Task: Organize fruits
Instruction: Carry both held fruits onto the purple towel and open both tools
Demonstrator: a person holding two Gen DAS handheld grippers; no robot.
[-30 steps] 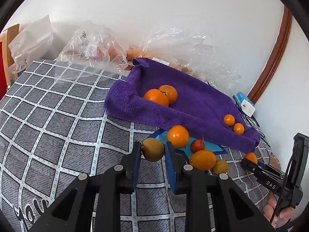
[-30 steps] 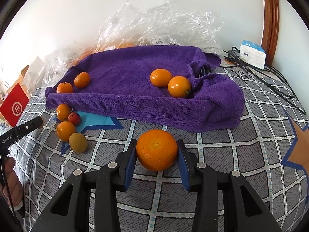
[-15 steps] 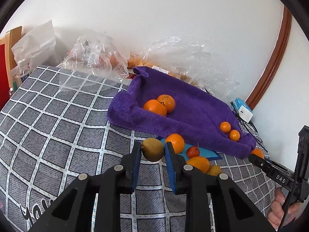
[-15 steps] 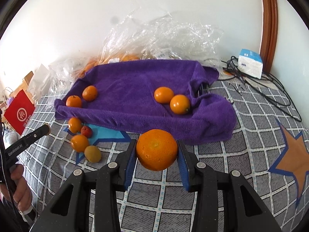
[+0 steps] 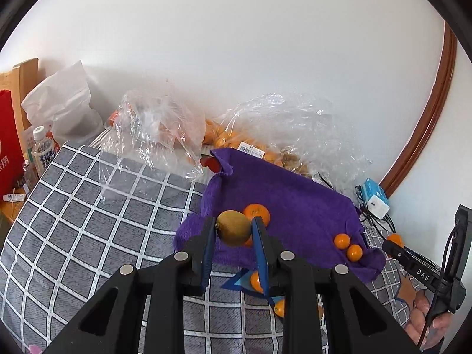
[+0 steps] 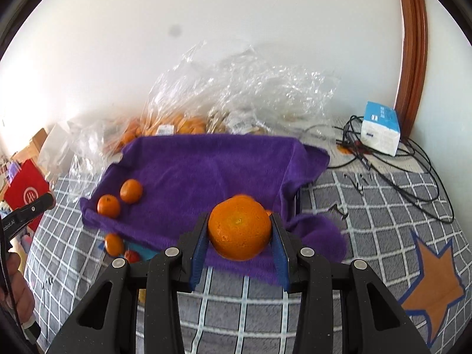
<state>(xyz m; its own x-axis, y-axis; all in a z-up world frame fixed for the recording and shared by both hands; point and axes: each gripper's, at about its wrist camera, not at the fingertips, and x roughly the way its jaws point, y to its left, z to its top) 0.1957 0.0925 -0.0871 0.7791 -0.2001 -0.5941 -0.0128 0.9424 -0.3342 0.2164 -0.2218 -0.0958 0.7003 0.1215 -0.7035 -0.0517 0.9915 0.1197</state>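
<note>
My left gripper (image 5: 233, 231) is shut on a brown-green kiwi (image 5: 233, 227) and holds it in the air in front of the purple towel (image 5: 295, 206). My right gripper (image 6: 239, 233) is shut on a large orange (image 6: 239, 229), raised over the towel's (image 6: 206, 174) near edge. On the towel lie small oranges (image 5: 342, 240) (image 6: 131, 190) and one orange (image 5: 257, 212) partly hidden behind the kiwi. More small fruits lie on the bedspread below the towel: an orange (image 5: 256, 281) (image 6: 114, 244) and a red one (image 6: 132, 256).
The checked grey bedspread (image 5: 88, 221) carries crumpled clear plastic bags of fruit (image 5: 165, 135) (image 6: 236, 100) against the white wall. A blue-white box (image 6: 380, 128) and black cables (image 6: 413, 159) lie at right. A bottle (image 5: 42, 150) and red bag (image 6: 25, 188) stand at left.
Both grippers have lifted higher with their fruit and moved toward the towel. The kiwi and the large orange stay gripped.
</note>
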